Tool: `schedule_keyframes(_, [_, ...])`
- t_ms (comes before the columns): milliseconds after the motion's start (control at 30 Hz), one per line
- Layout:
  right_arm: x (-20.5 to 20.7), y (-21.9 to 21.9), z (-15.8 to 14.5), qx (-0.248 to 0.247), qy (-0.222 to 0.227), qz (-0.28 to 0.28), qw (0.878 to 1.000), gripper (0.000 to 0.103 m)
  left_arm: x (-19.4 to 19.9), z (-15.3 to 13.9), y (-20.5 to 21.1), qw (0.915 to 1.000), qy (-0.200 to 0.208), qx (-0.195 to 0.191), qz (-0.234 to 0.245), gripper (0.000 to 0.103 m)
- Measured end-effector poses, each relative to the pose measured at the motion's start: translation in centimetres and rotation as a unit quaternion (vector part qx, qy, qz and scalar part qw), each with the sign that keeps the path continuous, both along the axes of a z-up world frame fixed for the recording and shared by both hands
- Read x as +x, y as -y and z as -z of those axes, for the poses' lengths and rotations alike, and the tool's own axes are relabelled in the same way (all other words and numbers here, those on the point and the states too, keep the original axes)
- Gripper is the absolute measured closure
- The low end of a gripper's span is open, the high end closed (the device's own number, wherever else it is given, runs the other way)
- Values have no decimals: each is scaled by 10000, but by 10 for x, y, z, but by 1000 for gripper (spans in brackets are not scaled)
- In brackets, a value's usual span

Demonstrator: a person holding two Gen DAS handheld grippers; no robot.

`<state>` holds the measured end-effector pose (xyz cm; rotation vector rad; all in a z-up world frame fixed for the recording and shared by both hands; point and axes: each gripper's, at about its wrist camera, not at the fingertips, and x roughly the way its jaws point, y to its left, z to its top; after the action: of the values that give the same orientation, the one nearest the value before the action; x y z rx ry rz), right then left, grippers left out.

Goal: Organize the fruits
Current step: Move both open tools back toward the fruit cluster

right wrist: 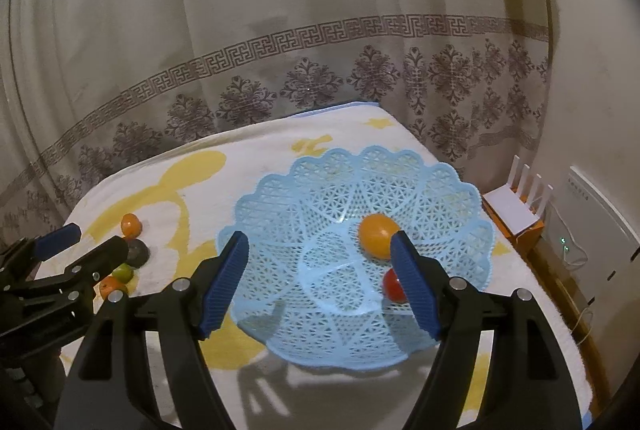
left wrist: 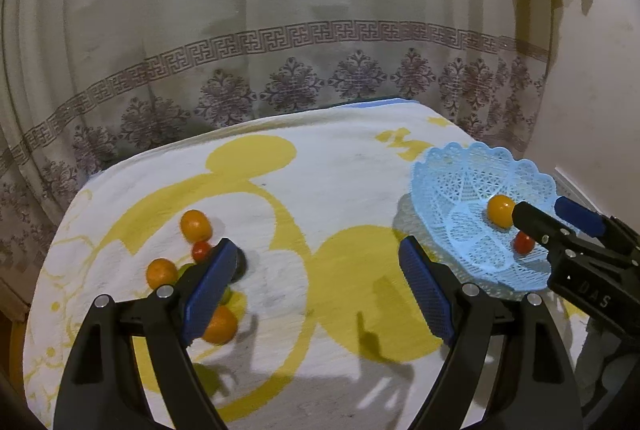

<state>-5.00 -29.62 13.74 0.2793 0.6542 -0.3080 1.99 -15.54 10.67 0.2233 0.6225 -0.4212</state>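
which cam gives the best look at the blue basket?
Right wrist. The blue basket sits centred there with its whole scalloped rim visible, and the orange and small red fruit inside show beside the open right gripper. The left wrist view has it smaller at the right edge, partly covered by that gripper.

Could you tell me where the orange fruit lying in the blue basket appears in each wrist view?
Left wrist: orange fruit at right, in the blue basket, beside the right gripper.
Right wrist: orange fruit right of centre, in the basket.
Shared landmark: small red fruit next to it.
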Motion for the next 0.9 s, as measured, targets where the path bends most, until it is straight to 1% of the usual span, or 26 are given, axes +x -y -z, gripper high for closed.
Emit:
schedule_keyframes(133, [7,-16,-4,-81,-14,-146,9999,26,1,0,-13,10000,-3,-31,-93,20])
schedule_keyframes(200, [11,-25,-5,-115,-19,-237,9997,22,0,1,-21,9999,11,-39,-138,20])
schedule_keyframes(567, [32,-64,-5,-229,-151,-575,9980,22,4,4,-58,9993,-10,-141,-351,20])
schedule_keyframes(900, [51,-93,5,-231,-374,-829,9956,21,12,16,-92,9981,-215,-225,-535,20])
